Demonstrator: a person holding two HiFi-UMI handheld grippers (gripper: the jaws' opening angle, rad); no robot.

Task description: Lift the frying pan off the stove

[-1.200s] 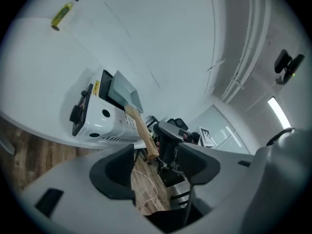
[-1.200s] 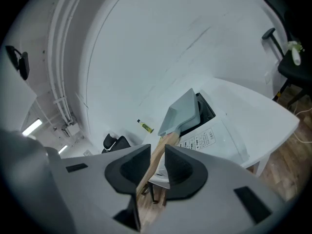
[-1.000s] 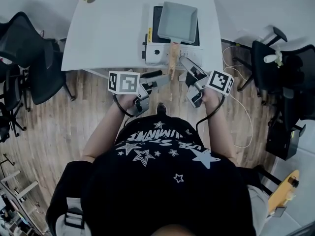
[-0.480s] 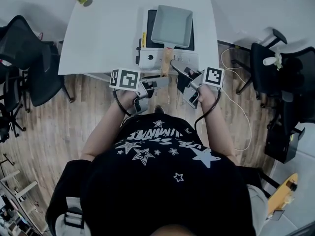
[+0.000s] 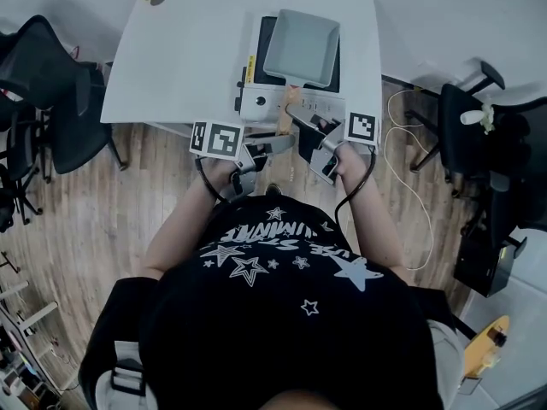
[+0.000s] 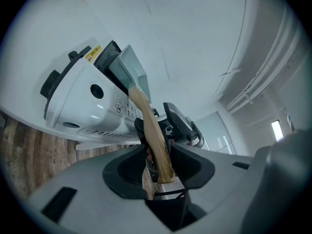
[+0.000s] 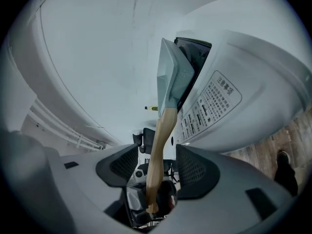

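We find the frying pan [image 5: 301,45] not yet lifted off the stove [image 5: 256,102]. The left gripper [image 6: 157,155] looks clamped on the wooden handle [image 6: 146,116]. The right gripper [image 7: 155,165] straddles it, jaws apart.

The person wears a black T-shirt [image 5: 282,306] with white stars and lettering. The left hand-held gripper [image 5: 285,141] and right hand-held gripper [image 5: 302,125] are grey, each bearing a white cube [image 5: 215,139] of black square markers and a looping black cable [image 5: 363,182].
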